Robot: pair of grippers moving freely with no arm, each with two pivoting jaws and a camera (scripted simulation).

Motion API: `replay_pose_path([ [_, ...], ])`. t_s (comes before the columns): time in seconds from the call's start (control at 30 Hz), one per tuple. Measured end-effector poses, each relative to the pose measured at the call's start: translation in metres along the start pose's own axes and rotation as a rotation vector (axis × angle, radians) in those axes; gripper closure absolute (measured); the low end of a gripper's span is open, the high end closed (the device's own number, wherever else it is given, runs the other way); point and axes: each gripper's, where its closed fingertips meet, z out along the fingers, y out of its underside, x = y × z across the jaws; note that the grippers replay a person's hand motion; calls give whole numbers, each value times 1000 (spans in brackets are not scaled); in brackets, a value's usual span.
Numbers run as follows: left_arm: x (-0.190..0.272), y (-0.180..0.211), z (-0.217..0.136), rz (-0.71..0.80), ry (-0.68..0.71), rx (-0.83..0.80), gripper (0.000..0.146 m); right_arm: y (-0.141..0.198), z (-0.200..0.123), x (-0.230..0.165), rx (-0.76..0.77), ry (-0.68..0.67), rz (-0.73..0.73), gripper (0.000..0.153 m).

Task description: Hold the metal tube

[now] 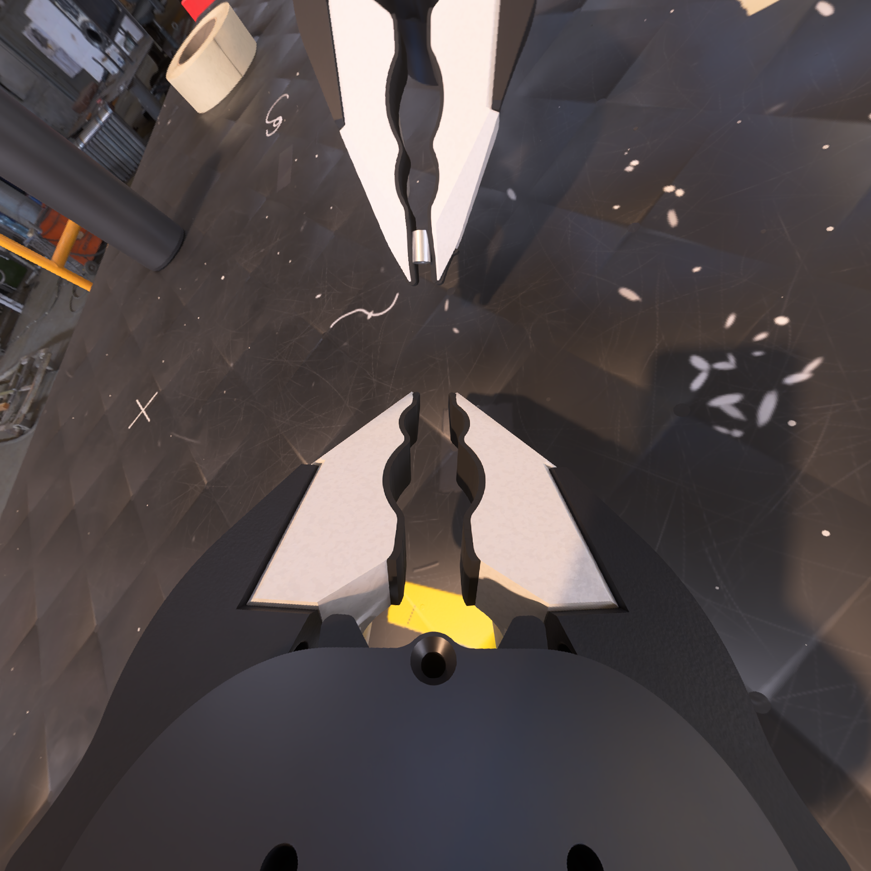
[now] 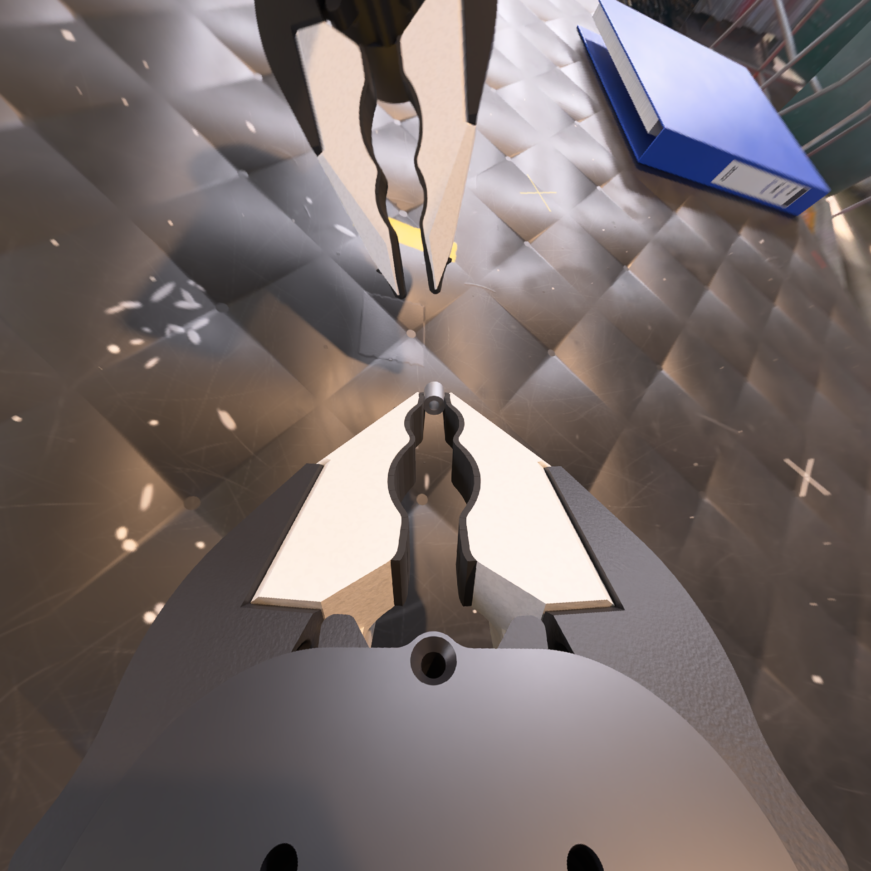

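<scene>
The metal tube (image 2: 434, 404) is a short silver cylinder pinched between the fingertips of my right gripper (image 2: 434, 400), above the table. In the left wrist view the tube (image 1: 421, 246) shows in the tips of the right gripper (image 1: 427, 280), which points toward me. My left gripper (image 1: 433, 398) holds nothing, with its jaws a small gap apart. It faces the right gripper tip to tip, a short way off. It also shows in the right wrist view (image 2: 418, 291), opposite the tube.
The scratched metal tabletop (image 1: 235, 377) carries chalk marks. A cream tape roll (image 1: 212, 56) and a dark pipe (image 1: 94, 188) lie at the left. A yellow flat piece (image 1: 438, 617) lies under my left gripper. A blue binder (image 2: 707, 118) lies at the far right.
</scene>
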Motion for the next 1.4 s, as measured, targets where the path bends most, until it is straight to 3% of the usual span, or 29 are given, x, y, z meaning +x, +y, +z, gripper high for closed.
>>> replay_pose_path([
  [0.13, 1, -3, -1, 2, -2, 10, 134, -1, -3, 0, 31, -29, 47, 146],
  [0.4, -3, 3, 0, -18, -28, -6, 135, -5, 1, 1, -11, 119, -164, 146],
  [0.67, -9, 11, -10, -54, -50, -7, 135, -2, -12, 5, 48, 77, -41, 146],
  [1.4, -6, 6, -2, -33, -67, 37, 136, 4, 6, 4, -4, 39, -46, 146],
])
